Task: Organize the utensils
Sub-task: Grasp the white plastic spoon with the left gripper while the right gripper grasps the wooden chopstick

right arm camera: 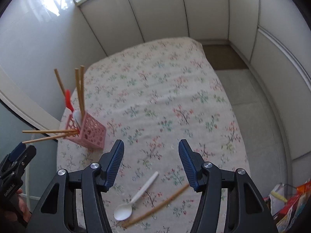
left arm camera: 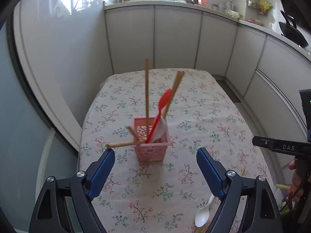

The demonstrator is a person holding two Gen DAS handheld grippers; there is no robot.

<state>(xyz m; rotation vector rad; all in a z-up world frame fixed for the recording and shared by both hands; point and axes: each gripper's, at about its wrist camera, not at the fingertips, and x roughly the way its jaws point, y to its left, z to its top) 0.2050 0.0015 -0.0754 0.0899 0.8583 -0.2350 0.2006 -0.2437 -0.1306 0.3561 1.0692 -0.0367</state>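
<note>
A pink openwork basket (left arm camera: 150, 152) stands on the flowered tablecloth, holding several wooden chopsticks (left arm camera: 147, 89), a red spoon (left arm camera: 164, 101) and a white spoon. My left gripper (left arm camera: 155, 151) is open just in front of the basket, with nothing between its blue pads. My right gripper (right arm camera: 151, 142) is open over the cloth and also holds nothing. Under it, near the front edge, a white spoon (right arm camera: 134, 198) and one chopstick (right arm camera: 157, 205) lie loose. In the right wrist view the basket (right arm camera: 91, 134) stands to the left, near the table's left edge.
The table (right arm camera: 165, 77) sits in a corner, with white cabinet fronts (left arm camera: 175, 38) behind and to the right and a glossy wall on the left. A bag of packages (right arm camera: 291, 203) sits on the floor at the right. A hand (left arm camera: 295, 180) holds the right gripper's handle.
</note>
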